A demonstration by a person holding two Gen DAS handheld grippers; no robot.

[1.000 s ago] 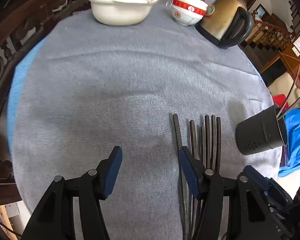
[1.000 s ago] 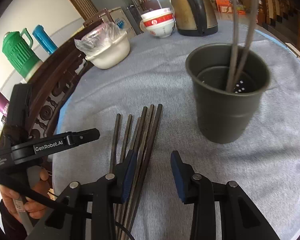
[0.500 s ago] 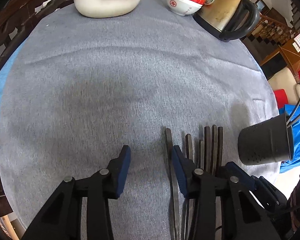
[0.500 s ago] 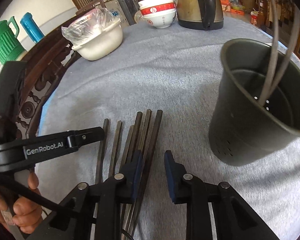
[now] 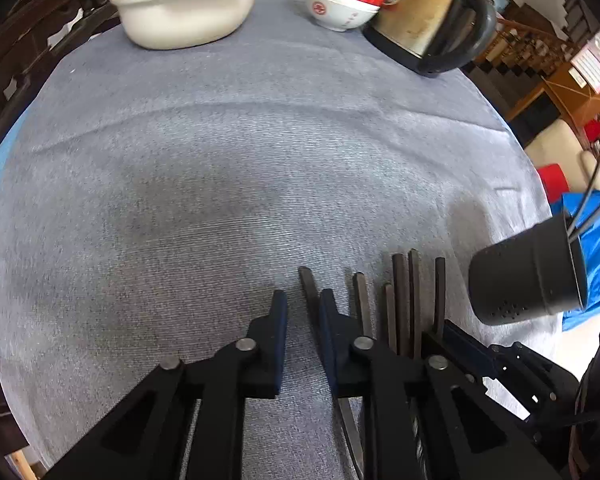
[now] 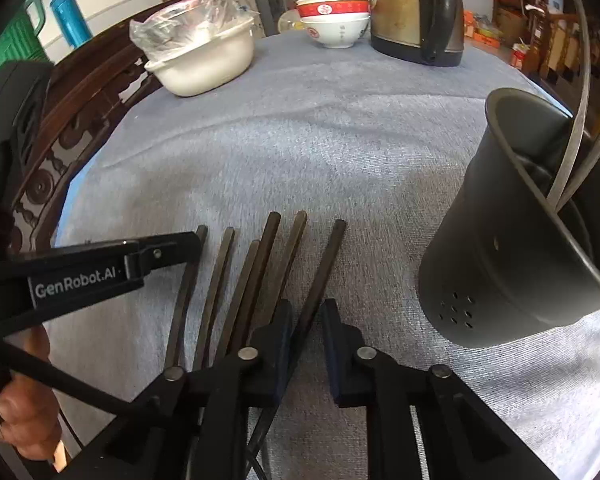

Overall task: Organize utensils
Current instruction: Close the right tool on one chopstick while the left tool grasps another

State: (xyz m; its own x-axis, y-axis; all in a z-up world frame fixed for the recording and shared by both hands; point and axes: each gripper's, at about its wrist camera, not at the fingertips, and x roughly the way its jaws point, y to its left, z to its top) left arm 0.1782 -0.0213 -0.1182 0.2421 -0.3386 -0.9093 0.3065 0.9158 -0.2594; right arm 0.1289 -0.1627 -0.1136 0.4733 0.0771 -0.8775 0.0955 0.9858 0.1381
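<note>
Two grippers have just been closing: the left gripper (image 5: 303, 300) pinches the leftmost chopstick (image 5: 309, 286), the right gripper (image 6: 305, 312) the rightmost chopstick (image 6: 324, 264). Four more chopsticks (image 6: 256, 276) lie between them, beside a dark utensil holder (image 6: 508, 256) already containing two. Grey tablecloth (image 5: 228, 168); beyond stand a kettle (image 5: 428, 20), bowls (image 5: 340, 4) and a white basin (image 5: 184, 16).

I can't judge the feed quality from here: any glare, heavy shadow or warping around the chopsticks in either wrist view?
Left wrist: sharp, strong fisheye bulge of the grey cloth, a soft shadow patch mid-cloth, chopsticks dark but readable. Right wrist: bright daylight, glare on the plastic-covered bowl, black cup stretched at the edge, chopsticks crisp.
</note>
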